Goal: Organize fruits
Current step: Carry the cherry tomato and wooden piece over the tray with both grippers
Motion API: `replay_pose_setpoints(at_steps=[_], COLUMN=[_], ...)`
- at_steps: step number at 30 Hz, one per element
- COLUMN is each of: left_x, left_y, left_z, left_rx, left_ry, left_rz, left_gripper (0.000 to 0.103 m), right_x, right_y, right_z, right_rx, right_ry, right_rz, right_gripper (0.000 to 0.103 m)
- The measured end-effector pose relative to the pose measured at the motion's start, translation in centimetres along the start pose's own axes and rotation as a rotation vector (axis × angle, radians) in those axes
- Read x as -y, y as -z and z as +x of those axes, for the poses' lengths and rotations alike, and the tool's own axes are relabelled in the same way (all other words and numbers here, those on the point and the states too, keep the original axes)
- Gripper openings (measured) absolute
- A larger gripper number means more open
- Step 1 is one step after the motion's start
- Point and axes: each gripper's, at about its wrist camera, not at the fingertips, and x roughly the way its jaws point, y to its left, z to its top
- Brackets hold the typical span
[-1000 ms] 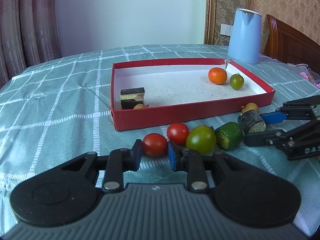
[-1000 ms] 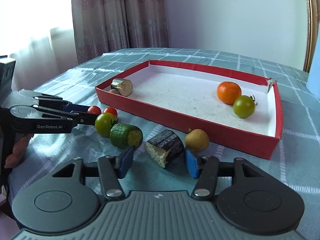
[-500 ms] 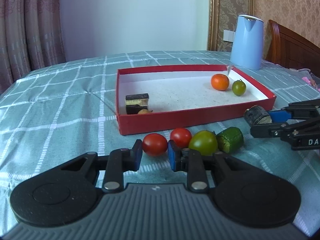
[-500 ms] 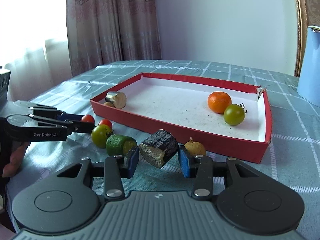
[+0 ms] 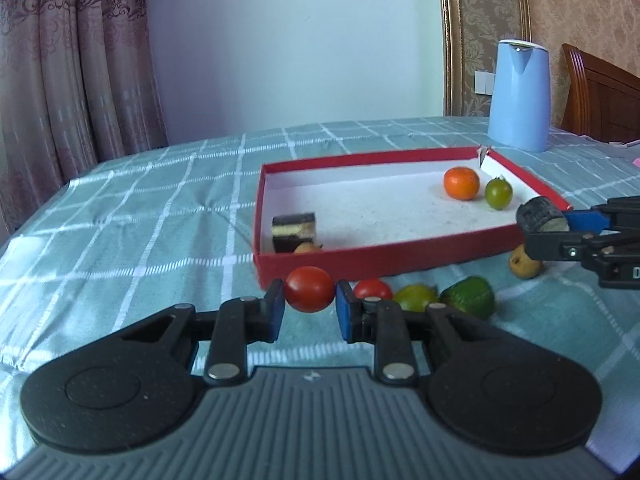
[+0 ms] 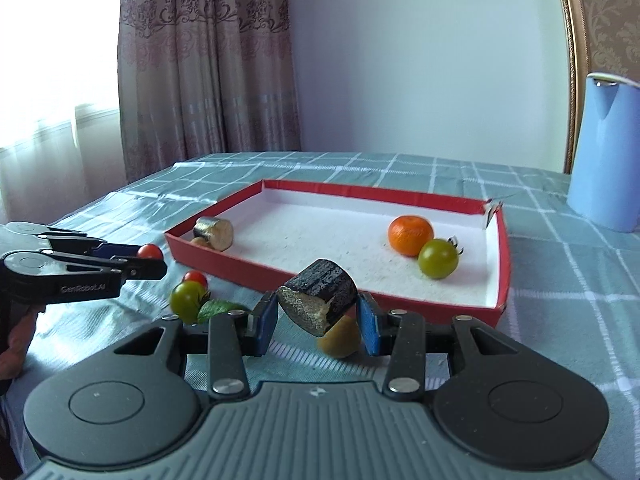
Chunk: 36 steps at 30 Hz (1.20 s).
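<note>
Two red tomatoes (image 5: 309, 289), two green (image 5: 498, 193)

- The small brown fruit (image 5: 306, 247) in the red box (image 5: 360, 261) hides mostly behind the near wall from your left wrist.
- Your right wrist sees the yellowish fruit (image 6: 340, 340) half covered by the dark chunk (image 6: 320, 302).
- The blue kettle (image 6: 606, 152) is cut off by the right edge.

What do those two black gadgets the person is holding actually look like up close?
Both match. The left gripper and right gripper each have a grey ribbed body, two round black discs, and slim black linkage bars with silver rivets. The fingers end in blue pads. Seen side-on from the right wrist view, the left one bears white "GenRobot.AI" lettering. No cables or sleeves are visible.
</note>
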Motion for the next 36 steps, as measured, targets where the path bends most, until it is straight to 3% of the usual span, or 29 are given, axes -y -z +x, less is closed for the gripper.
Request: replay_pose_setpoints(at_steps=[12,25,29,36], left_x=[3.0,2.0,1.8,1.6], left_y=[-4.3,-7.8,-7.9,-8.3], left_z=[2.5,10.5,12.0,13.8], left_rx=[0.028,-0.053,-0.077,-0.103], left_ry=[0.006,-0.097,-0.138,-0.155], left_rz=[0.032,-0.072,-0.067,-0.065], left_gripper=[0.024,0.025,0.025,0.025], right_x=[0.7,1.4,1.5,1.3], right_y=[-3.4,-5.6,-5.5,-6.1], right_z=[2.5,9.3,11.5,12.8], right_rx=[0.017,-0.071,-0.122,-0.133], right_ry=[0.086,0.13,0.128,0.111], right_rz=[-0.024,-0.033,-0.029,-0.028], right_gripper=[0.042,0.042,0.042,0.042])
